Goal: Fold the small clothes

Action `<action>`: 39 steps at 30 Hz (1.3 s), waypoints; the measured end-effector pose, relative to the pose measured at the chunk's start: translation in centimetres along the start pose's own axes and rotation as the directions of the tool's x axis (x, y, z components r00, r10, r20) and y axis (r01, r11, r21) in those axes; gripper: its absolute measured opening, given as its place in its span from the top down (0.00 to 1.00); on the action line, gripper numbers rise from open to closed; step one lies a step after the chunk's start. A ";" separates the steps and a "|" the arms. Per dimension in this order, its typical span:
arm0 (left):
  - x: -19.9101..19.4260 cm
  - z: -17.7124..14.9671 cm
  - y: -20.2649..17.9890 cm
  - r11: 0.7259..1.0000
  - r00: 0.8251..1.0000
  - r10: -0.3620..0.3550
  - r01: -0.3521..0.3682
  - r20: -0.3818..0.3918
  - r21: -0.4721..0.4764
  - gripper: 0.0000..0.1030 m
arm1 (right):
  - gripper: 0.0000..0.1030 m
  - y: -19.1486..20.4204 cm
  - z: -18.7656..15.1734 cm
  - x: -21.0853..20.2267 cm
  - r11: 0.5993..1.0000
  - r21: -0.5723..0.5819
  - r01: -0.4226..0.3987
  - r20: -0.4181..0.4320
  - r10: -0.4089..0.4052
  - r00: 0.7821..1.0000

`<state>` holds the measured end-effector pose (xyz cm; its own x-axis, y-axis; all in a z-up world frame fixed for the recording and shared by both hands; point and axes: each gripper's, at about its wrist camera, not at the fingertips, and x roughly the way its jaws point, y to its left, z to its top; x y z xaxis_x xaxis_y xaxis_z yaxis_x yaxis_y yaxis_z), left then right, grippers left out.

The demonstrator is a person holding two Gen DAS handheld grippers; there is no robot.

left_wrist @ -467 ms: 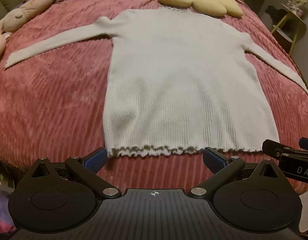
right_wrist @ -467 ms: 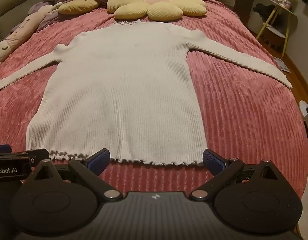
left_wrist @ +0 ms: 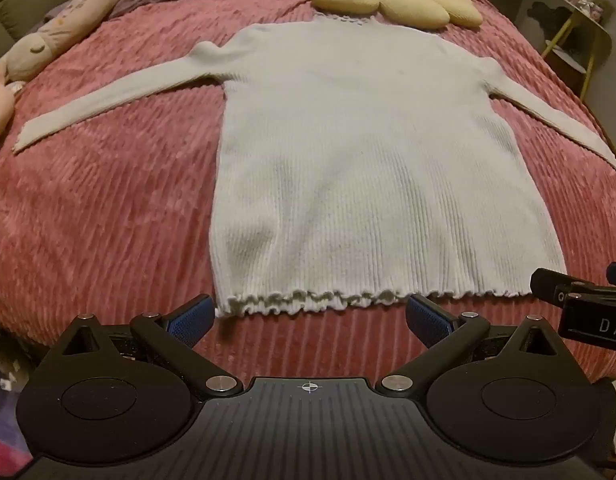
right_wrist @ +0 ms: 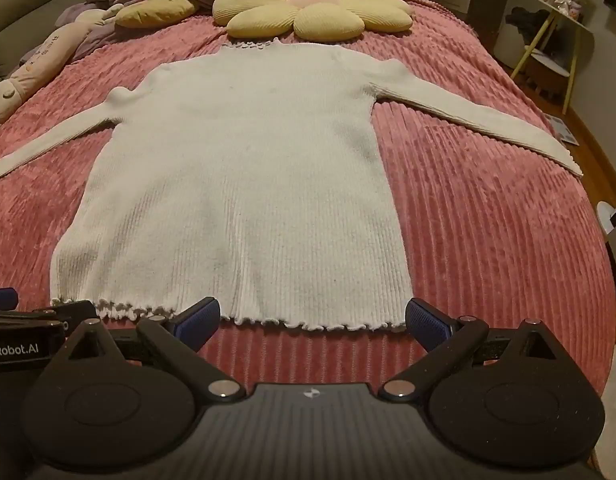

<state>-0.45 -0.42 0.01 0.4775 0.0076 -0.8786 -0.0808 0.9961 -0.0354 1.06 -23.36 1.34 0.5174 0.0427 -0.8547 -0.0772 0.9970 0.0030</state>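
Observation:
A white ribbed long-sleeved sweater (left_wrist: 367,168) lies flat on the pink bedspread, collar far, ruffled hem near, both sleeves spread out to the sides. It also shows in the right wrist view (right_wrist: 244,184). My left gripper (left_wrist: 309,316) is open and empty, just short of the hem's left part. My right gripper (right_wrist: 311,316) is open and empty, just short of the hem's right part. Each gripper shows at the edge of the other's view: the right one (left_wrist: 579,300) and the left one (right_wrist: 24,320).
The pink ribbed bedspread (left_wrist: 88,208) covers the bed. A yellow flower cushion (right_wrist: 311,12) lies beyond the collar. A long plush toy (left_wrist: 56,40) lies at the far left. A small yellow-legged side table (right_wrist: 555,40) stands right of the bed.
Both views have shifted very slightly; the sweater and the open grippers stand as before.

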 end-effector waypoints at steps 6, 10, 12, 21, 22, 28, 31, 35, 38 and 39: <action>0.3 -0.3 -0.1 1.000 1.000 -0.003 0.003 -0.002 -0.002 0.00 | 0.04 -0.2 -0.1 -0.1 1.000 -0.001 0.010 0.007 -0.010 1.000; 0.5 -0.3 -0.4 1.000 1.000 0.001 -0.001 -0.009 0.001 0.00 | 0.04 -0.2 -0.1 -0.1 1.000 -0.001 0.010 0.006 -0.010 1.000; 0.5 -0.4 -0.4 1.000 1.000 -0.001 0.001 -0.011 0.003 0.00 | 0.04 -0.2 -0.1 0.0 1.000 -0.001 0.010 0.003 -0.010 1.000; 0.8 -0.5 -0.6 1.000 1.000 -0.007 0.007 -0.017 0.005 0.00 | 0.04 -0.1 -0.1 0.1 1.000 -0.004 0.006 0.004 -0.006 1.000; 0.8 -0.5 -0.5 1.000 1.000 -0.009 0.009 -0.019 0.004 0.00 | 0.04 -0.1 -0.1 0.1 1.000 -0.002 0.006 0.004 -0.006 1.000; 0.8 -0.4 -0.6 1.000 1.000 -0.011 0.011 -0.019 0.003 0.00 | 0.04 -0.1 -0.1 0.1 1.000 -0.003 0.005 0.004 -0.005 1.000; 0.8 -0.5 -0.5 1.000 1.000 -0.012 0.012 -0.020 0.002 0.00 | 0.04 -0.1 -0.1 0.1 1.000 -0.003 0.003 0.004 -0.003 1.000; 0.9 -0.6 -0.5 1.000 1.000 -0.013 0.013 -0.021 0.000 0.00 | 0.04 0.0 -0.2 0.0 1.000 -0.002 0.003 0.011 -0.003 1.000; 0.9 -0.8 -0.4 1.000 1.000 -0.014 0.014 -0.019 0.001 0.00 | 0.04 0.0 -0.2 -0.1 1.000 -0.001 0.006 0.020 -0.006 1.000; 0.9 -0.7 -0.5 1.000 1.000 -0.013 0.013 -0.020 0.000 0.00 | 0.04 0.0 -0.2 -0.2 1.000 -0.001 0.007 0.024 -0.006 1.000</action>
<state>-0.59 -1.01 -1.11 0.4608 -0.0071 -0.8875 -0.0742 0.9962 -0.0465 0.78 -23.41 1.37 0.5378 0.0377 -0.8422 -0.0751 0.9972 -0.0033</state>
